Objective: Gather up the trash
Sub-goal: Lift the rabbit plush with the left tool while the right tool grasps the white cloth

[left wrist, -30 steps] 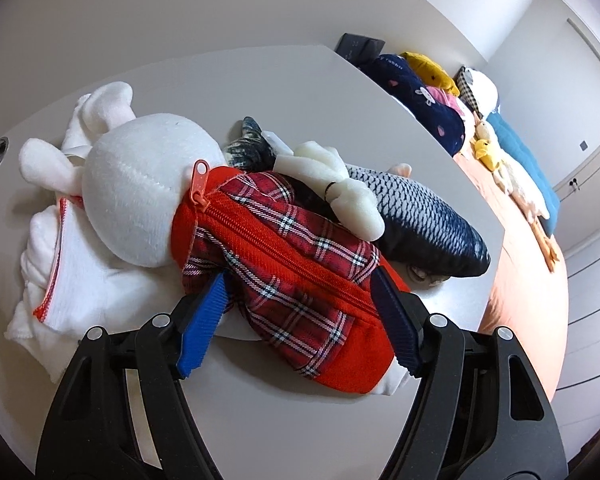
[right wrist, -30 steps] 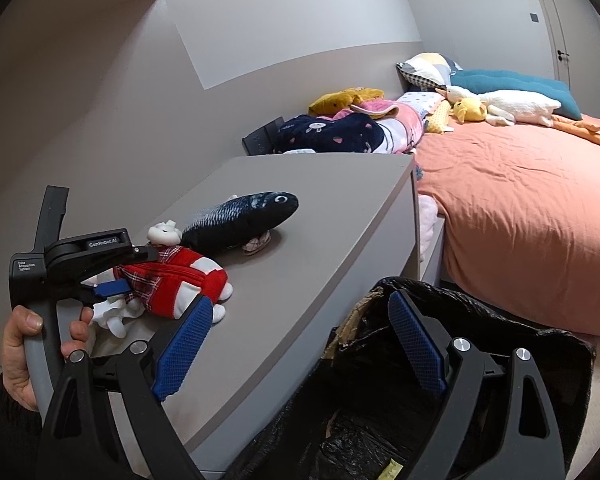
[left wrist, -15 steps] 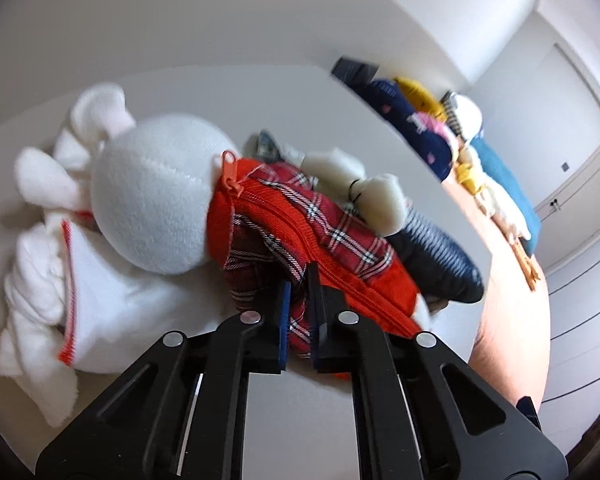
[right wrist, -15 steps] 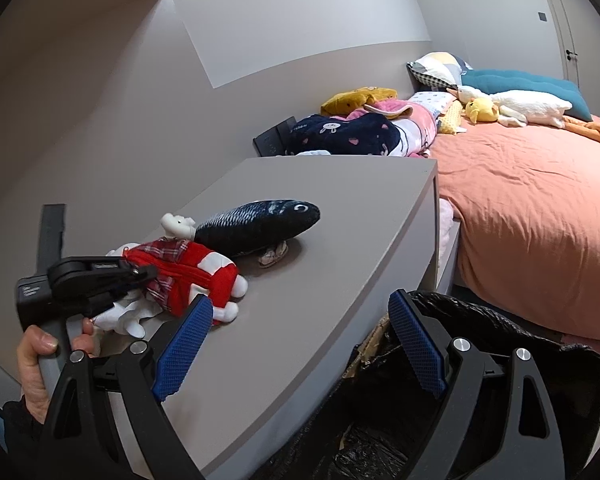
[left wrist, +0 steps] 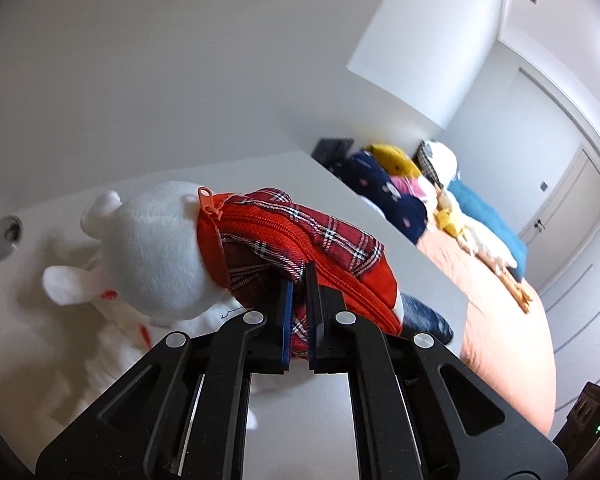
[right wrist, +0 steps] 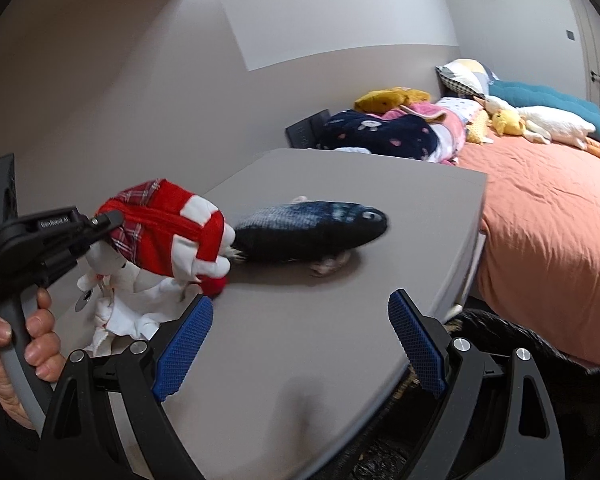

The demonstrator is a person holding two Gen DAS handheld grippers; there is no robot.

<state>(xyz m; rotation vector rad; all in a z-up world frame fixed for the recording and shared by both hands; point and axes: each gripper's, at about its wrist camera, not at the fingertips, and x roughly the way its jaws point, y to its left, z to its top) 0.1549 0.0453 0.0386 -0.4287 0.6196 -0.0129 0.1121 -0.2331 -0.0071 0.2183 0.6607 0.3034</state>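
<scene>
Our left gripper (left wrist: 298,312) clenched the white plush rabbit's red plaid zippered outfit (left wrist: 300,240); our right gripper (right wrist: 300,344) hung released over the grey tabletop (right wrist: 300,344).

Red plaid toy, dark fish, grey table

The toy (left wrist: 188,248) has a white head and red tartan clothes with white cuffs; the fish (right wrist: 312,232) is dark blue, scaled; the table (right wrist: 300,360) grey; the bed (right wrist: 548,232) salmon orange; gripper pads (right wrist: 184,348) blue.

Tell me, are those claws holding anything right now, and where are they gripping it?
The left gripper pinches the white plush doll by its red plaid clothing, near the zipper. The right gripper is open, holding nothing.
</scene>
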